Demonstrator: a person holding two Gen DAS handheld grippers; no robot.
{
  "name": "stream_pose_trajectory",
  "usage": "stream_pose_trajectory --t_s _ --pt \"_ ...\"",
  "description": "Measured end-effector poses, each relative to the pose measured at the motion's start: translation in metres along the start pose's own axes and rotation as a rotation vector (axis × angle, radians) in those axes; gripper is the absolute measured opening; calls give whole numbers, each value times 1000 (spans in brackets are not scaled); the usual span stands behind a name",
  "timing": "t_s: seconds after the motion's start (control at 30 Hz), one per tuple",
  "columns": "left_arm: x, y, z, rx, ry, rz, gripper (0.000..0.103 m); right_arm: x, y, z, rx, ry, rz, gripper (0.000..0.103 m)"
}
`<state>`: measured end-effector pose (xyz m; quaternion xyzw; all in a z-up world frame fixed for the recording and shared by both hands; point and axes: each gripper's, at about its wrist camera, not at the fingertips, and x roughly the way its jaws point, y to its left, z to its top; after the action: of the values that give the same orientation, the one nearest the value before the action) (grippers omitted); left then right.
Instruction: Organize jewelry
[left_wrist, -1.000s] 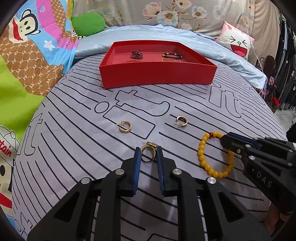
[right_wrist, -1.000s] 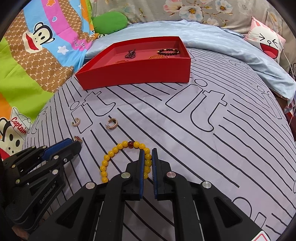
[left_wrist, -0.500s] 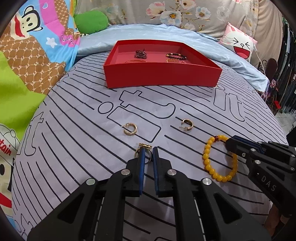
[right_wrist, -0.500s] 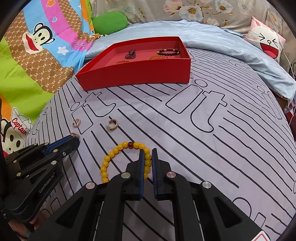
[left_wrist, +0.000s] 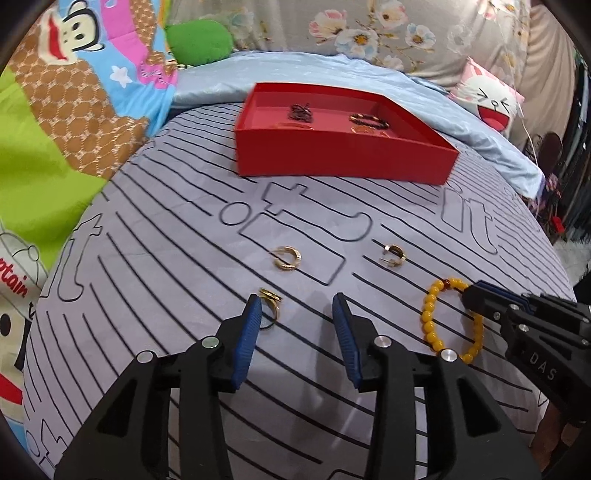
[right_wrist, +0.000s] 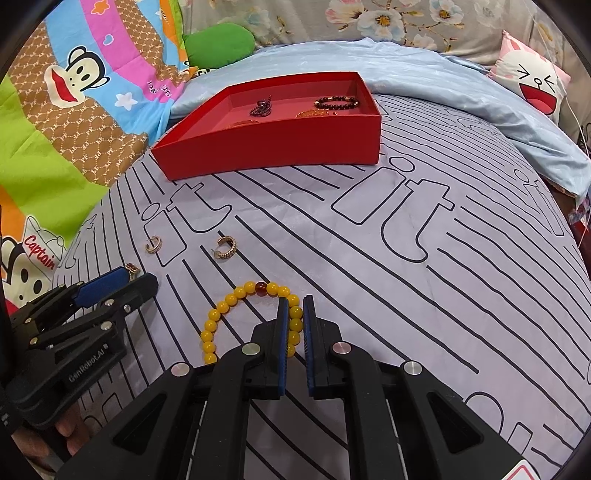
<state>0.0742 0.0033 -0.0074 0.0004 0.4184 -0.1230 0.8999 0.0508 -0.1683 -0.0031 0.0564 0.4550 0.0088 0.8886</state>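
Observation:
A gold ring (left_wrist: 270, 311) lies on the striped sheet just inside the left finger of my left gripper (left_wrist: 296, 300), whose jaws are opening; neither pad presses it. Two gold hoop earrings (left_wrist: 286, 257) (left_wrist: 393, 254) lie a little farther out. My right gripper (right_wrist: 295, 306) is shut on the right side of a yellow bead bracelet (right_wrist: 236, 295), which still rests flat on the sheet. In the left wrist view the right gripper (left_wrist: 468, 297) covers part of the bracelet (left_wrist: 430, 321). The red tray (left_wrist: 343, 162) stands beyond, holding dark bracelets.
The grey striped bedsheet (right_wrist: 406, 295) curves away on all sides. A pale blue quilt (right_wrist: 461, 85) and a white cartoon cushion (right_wrist: 535, 81) lie behind the tray. A colourful monkey blanket (right_wrist: 74, 110) and a green cushion (right_wrist: 221, 44) are at the left.
The left jaws closed near the ring, then spread wide; the ring stays on the sheet, now by the left finger. The right gripper and bracelet have not moved.

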Motion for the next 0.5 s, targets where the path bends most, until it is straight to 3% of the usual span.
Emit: stream_pose_trajectory --t_s 0.27,0.5 --pt "-8 14 1 -22 -25 17 38 1 -1 0 5 2 1 7" --pt "3 13 3 -12 8 20 38 1 3 -1 -3 4 4 7"
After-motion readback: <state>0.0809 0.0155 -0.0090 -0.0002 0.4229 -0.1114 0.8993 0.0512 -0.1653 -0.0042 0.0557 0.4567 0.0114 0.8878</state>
